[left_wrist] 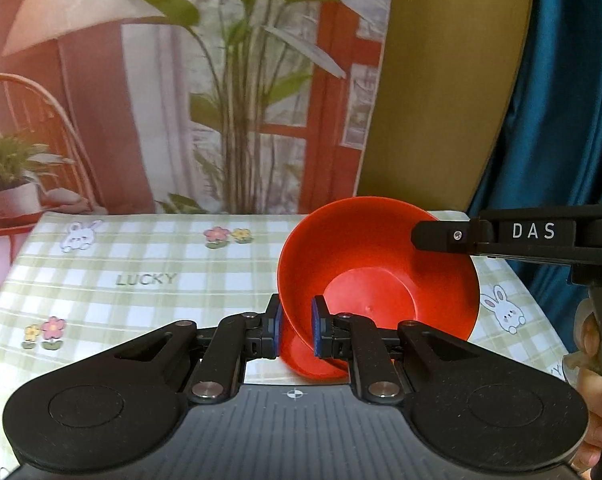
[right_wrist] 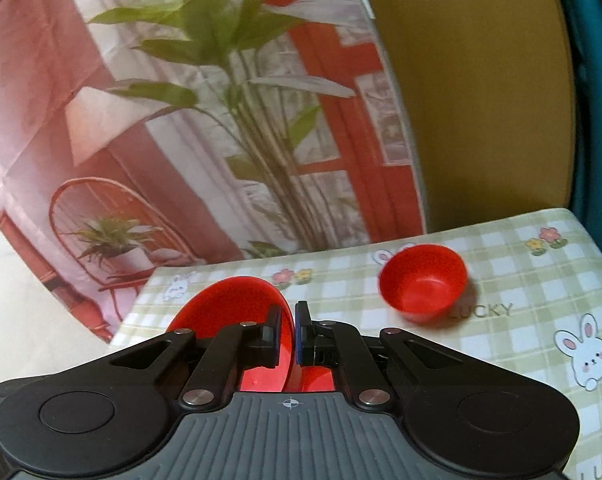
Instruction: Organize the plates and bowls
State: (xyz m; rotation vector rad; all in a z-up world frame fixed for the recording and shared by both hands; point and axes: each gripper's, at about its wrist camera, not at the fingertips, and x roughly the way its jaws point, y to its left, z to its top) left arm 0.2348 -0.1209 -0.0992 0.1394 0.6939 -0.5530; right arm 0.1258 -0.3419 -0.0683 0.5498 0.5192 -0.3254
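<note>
Left wrist view: the left gripper [left_wrist: 295, 330] is closed on the near rim of a large red bowl [left_wrist: 377, 268], whose wall is pinched between the blue-padded fingers [left_wrist: 316, 330]. The bowl is tilted, its opening turned toward the camera, and appears to be lifted off the counter [left_wrist: 149, 280], which is covered by a green checked cloth with rabbits and flowers. At 3 o'clock of the bowl, a black arm of the right gripper [left_wrist: 497, 236] marked "DAS" is seen reaching over the rim.

In the right wrist view, the right gripper [right_wrist: 287, 334] is likewise clamped on a red rim, with one finger inside and one outside the wall. This is probably the same large bowl held from the opposite side, though the near fisheye view is too cramped to be sure. A small red bowl [right_wrist: 423, 282] is seen at 2 o'clock of these fingers, well apart from them, resting alone on the counter and tipped slightly toward the camera.

No stack is seen yet, and no plates are in view. The task is judged to be at an early stage: one bowl is held, another is loose, and nesting or grouping is left to be done.
</note>
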